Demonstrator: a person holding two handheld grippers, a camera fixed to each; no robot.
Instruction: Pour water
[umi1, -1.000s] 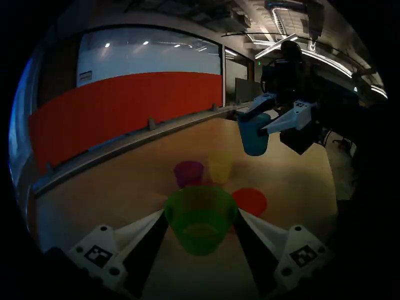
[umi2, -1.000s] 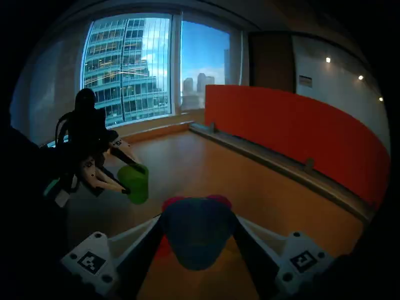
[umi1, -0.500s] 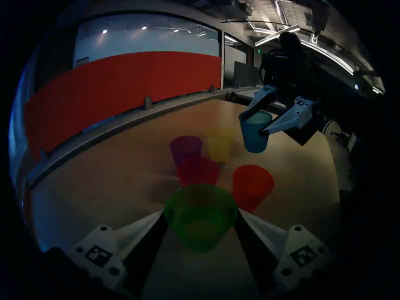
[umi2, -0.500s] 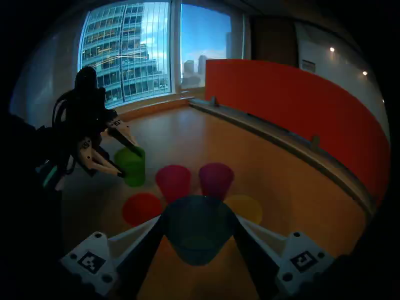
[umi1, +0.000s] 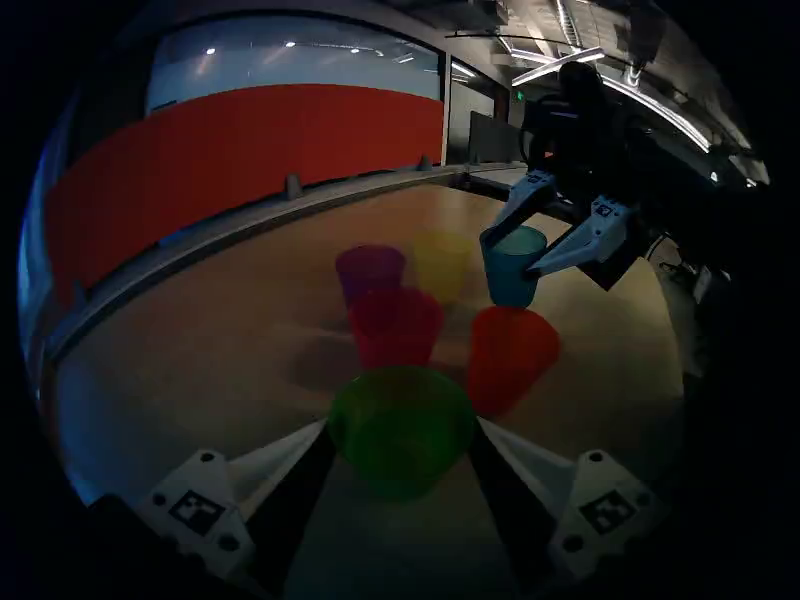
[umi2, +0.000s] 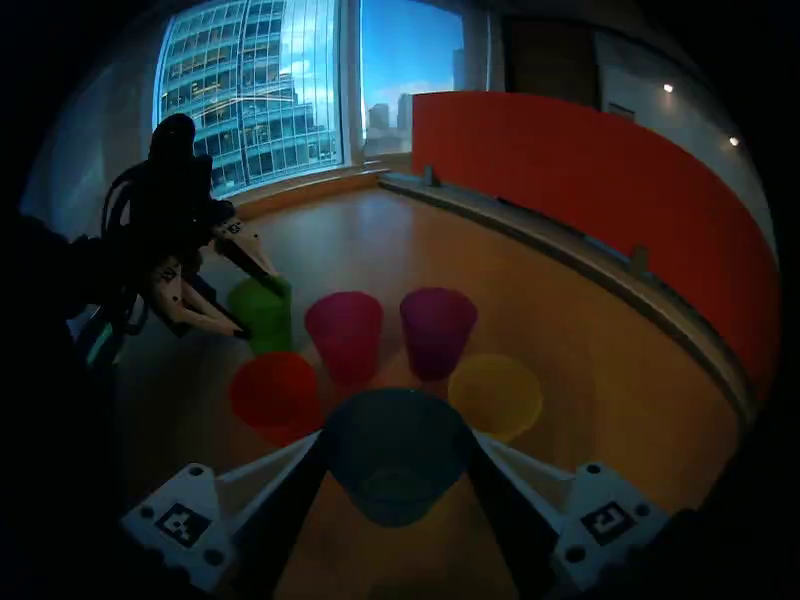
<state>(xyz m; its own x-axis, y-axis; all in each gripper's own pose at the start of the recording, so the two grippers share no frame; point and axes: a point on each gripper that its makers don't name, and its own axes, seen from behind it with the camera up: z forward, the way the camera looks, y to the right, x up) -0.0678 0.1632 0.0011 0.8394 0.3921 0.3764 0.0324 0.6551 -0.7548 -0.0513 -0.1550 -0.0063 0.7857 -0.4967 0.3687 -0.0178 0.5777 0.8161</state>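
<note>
claws counted: two, a left claw (umi1: 400, 425) and a right claw (umi2: 395, 450), each with two pale fingers
cups counted: six plastic cups, one of each colour
left claw state: clamped on the green cup (umi1: 402, 450), a finger pressing each side, cup upright with its mouth up
right claw state: clamped on the blue cup (umi2: 395, 475) in the same way, cup upright
cups in claws: two
cups on the table: four, on the wooden table (umi1: 200, 330), bunched in a close cluster between the two claws
ahead of the left claw: the magenta cup (umi1: 395, 325) is nearest, straight beyond the green cup; the red cup (umi1: 510, 355) is ahead and right; the purple cup (umi1: 370, 275) and the yellow cup (umi1: 442, 262) are farther out, side by side
ahead of the right claw: red cup near and left, yellow cup near and right, magenta and purple cups behind them, side by side
claws to each other: facing across the cluster; from the left claw, the right claw and its blue cup are ahead and right, just past the red cup and beside the yellow one
water: light too dim to tell whether either held cup has water in it
beyond the cups: one red wall panel (umi1: 220, 150); one tall window (umi2: 260, 90) behind the left claw
</note>
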